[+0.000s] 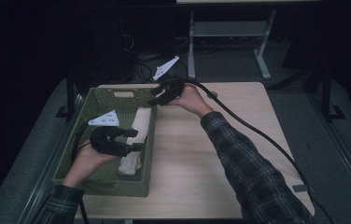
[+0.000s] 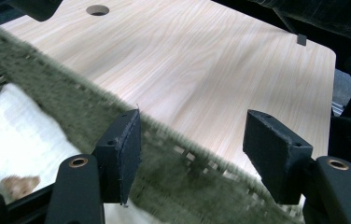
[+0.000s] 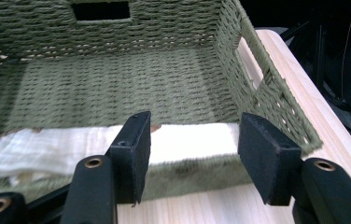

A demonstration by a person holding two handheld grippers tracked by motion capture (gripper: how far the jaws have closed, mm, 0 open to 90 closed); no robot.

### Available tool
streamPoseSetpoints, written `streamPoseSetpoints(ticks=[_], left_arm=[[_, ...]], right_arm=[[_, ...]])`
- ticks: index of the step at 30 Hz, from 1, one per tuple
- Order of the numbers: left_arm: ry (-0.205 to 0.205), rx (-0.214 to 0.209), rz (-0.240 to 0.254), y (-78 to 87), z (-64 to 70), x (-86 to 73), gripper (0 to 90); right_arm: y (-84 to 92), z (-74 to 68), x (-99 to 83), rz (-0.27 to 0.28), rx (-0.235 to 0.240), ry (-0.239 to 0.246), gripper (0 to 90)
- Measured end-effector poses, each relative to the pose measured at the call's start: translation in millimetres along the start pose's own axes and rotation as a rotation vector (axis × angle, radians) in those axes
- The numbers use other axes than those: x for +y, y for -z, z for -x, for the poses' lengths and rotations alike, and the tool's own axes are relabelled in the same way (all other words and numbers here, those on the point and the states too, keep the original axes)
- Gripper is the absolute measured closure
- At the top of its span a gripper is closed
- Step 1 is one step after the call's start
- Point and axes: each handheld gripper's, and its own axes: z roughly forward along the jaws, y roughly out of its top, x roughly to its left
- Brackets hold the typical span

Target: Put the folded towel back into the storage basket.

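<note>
Both grippers (image 1: 136, 140) (image 1: 157, 99) gape empty; basket (image 1: 100, 100) rim before cloth (image 1: 134, 142), seemingly folded

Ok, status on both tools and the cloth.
Left tool open, right tool open, both empty. White cloth lying in green basket. Nothing in the way.

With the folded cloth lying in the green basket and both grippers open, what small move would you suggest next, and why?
Probably lift both grippers clear: the cloth already lies inside the basket, and left gripper and right gripper stand open with nothing between their pads.
</note>
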Motion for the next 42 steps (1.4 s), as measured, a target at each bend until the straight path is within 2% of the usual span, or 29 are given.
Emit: streamPoseSetpoints(ticks=[7,15,22,28,34,42], left_arm=[[-0.027,-0.003,-0.011,-21.6,18.4,19.9,36.2],[-0.044,-0.014,-0.037,-48.1,35.7,36.1,35.9],[-0.055,-0.034,-0.037,-71.4,48.2,48.6,34.6],[-0.087,-0.052,-0.057,-97.4,63.1,58.4,33.2],[-0.078,-0.049,-0.052,-121.8,73.9,58.5,27.4],[-0.109,-0.033,-0.068,-156.2,88.2,46.5,22.1]], right_arm=[[30.3,-5.7,-18.1,0.030,0.001,-0.011,42.5],[55.2,-6.6,-47.0,0.055,-0.004,-0.012,41.4],[74.6,-9.8,-73.6,0.065,-0.021,-0.035,40.0],[91.1,-12.7,-99.4,0.071,-0.044,-0.066,39.2],[100.4,-16.5,-127.2,0.067,-0.061,-0.102,36.3],[104.0,-21.3,-164.6,0.057,-0.087,-0.168,28.5]])
